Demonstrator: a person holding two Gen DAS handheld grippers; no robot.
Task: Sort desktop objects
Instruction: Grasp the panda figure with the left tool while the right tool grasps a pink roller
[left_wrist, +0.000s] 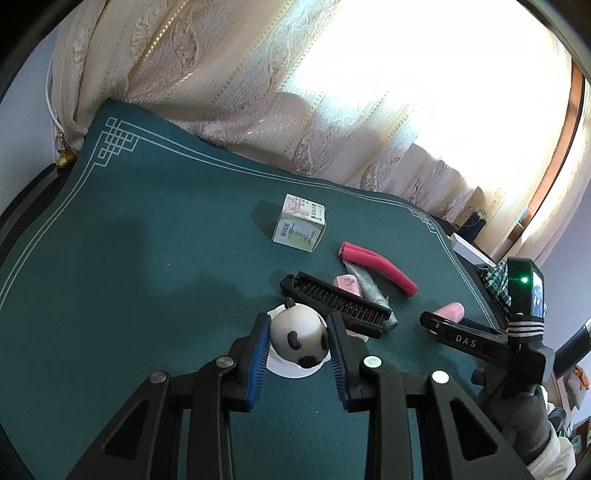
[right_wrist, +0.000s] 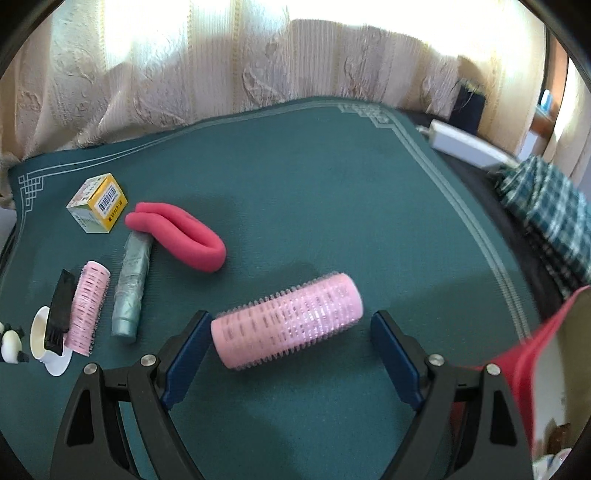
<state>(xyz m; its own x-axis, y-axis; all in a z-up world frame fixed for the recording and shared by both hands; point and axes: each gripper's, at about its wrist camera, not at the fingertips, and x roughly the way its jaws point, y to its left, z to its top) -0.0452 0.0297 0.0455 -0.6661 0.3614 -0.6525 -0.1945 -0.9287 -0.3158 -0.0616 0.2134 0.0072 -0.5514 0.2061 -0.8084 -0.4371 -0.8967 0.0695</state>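
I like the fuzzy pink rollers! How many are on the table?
2. One pink roller lies between the right tool's open fingers; the other lies beside the black comb.

Open mat (left_wrist: 147, 258) left of clustered comb (left_wrist: 334, 304).

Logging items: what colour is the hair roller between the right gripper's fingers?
Pink hair roller; right wrist view.

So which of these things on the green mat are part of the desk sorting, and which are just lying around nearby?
Part of the sorting:
panda figure, gripped by the left tongs
pink hair roller, between the open right tongs
second pink roller
black comb
red foam curler
grey-green tube
small box

Just lying about:
plaid cloth
white box off the mat
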